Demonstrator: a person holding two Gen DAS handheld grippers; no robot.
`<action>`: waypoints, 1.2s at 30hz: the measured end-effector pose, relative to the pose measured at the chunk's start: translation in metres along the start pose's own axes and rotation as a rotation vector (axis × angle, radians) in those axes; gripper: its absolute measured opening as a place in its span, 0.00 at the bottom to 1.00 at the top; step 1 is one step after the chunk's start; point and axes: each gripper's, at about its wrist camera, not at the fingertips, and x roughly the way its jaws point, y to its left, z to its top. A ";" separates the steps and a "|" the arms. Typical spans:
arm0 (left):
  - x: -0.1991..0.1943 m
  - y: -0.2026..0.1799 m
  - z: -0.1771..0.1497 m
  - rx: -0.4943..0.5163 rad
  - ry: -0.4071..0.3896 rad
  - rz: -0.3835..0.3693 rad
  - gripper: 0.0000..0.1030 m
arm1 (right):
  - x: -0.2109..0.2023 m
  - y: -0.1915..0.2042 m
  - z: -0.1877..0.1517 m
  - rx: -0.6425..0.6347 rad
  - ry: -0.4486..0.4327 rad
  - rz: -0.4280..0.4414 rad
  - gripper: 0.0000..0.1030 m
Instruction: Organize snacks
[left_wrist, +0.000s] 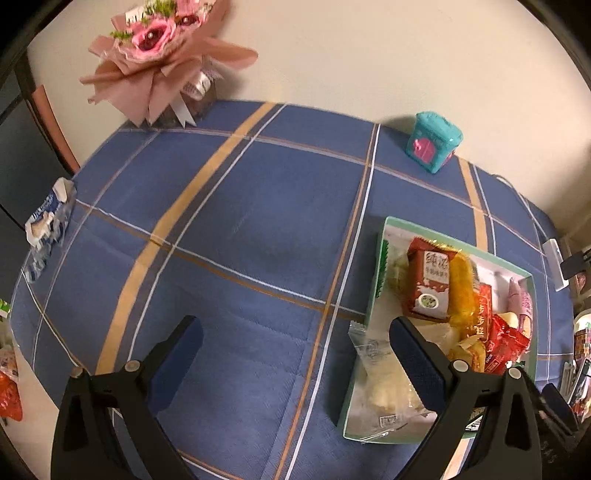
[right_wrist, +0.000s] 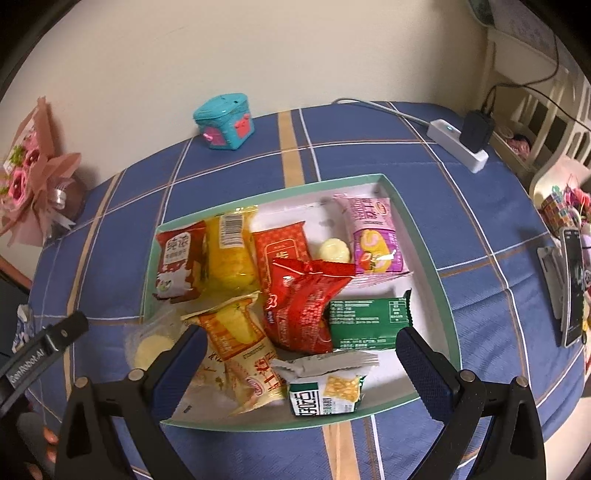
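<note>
A shallow green-rimmed box (right_wrist: 417, 225) on the blue plaid tablecloth holds several snack packs: a red bag (right_wrist: 303, 306), a green pack (right_wrist: 365, 321), a pink pack (right_wrist: 373, 236), a yellow pack (right_wrist: 232, 251) and an orange pack (right_wrist: 240, 350). My right gripper (right_wrist: 301, 347) is open and empty, hovering over the box's near end. My left gripper (left_wrist: 295, 347) is open and empty over the cloth, just left of the box (left_wrist: 373, 306). A clear pack (left_wrist: 376, 373) lies at the box's near left end.
A teal toy box (left_wrist: 434, 146) and a pink bouquet (left_wrist: 162, 55) stand at the back. A blue-white carton (left_wrist: 48, 218) lies at the left edge. A white power strip (right_wrist: 458, 144) and a phone (right_wrist: 572, 284) are at the right.
</note>
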 end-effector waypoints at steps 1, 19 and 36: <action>-0.003 -0.001 0.000 0.004 -0.011 -0.005 0.98 | 0.000 0.002 -0.001 -0.008 0.000 0.000 1.00; -0.023 0.001 -0.038 0.101 -0.030 0.012 0.98 | -0.029 0.016 -0.035 -0.038 -0.085 0.071 1.00; -0.015 0.024 -0.066 0.098 0.028 0.052 0.98 | -0.026 0.017 -0.065 -0.047 -0.045 0.054 1.00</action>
